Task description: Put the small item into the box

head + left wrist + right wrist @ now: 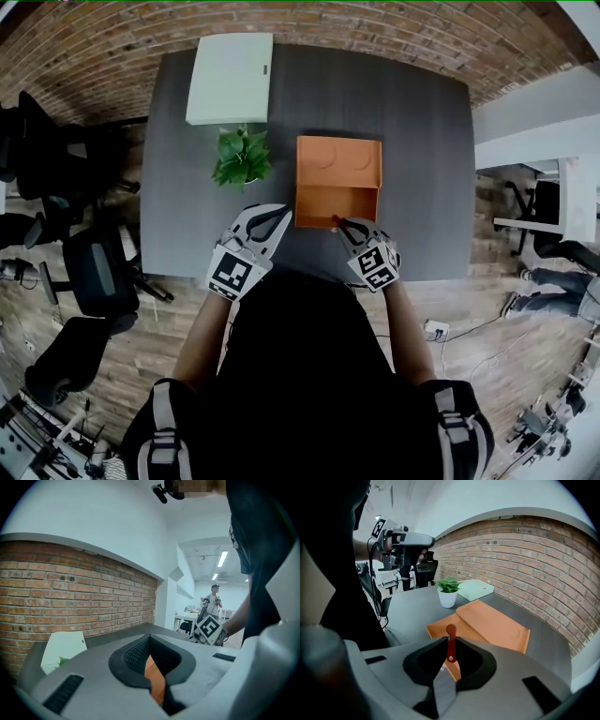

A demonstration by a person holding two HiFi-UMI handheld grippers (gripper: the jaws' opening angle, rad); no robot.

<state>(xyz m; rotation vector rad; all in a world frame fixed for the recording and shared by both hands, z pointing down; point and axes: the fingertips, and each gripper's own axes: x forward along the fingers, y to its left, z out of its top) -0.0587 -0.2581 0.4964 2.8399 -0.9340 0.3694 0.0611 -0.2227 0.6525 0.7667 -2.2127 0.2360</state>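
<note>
An orange box (338, 165) lies open on the dark table (422, 141), its lid folded back toward the far side. My right gripper (339, 223) is shut on a small red item (450, 634), which sticks up between the jaws just over the box's near edge (440, 627). The red item (335, 222) shows as a small spot at the box's front wall. My left gripper (277, 216) hovers left of the box, jaws together with nothing between them. In the left gripper view only a sliver of the orange box (157, 679) shows past the jaws.
A small potted plant (241, 157) stands left of the box. A flat white box (231, 77) lies at the table's far left. Office chairs (94, 267) stand left of the table. A person (214, 598) stands far off in the room.
</note>
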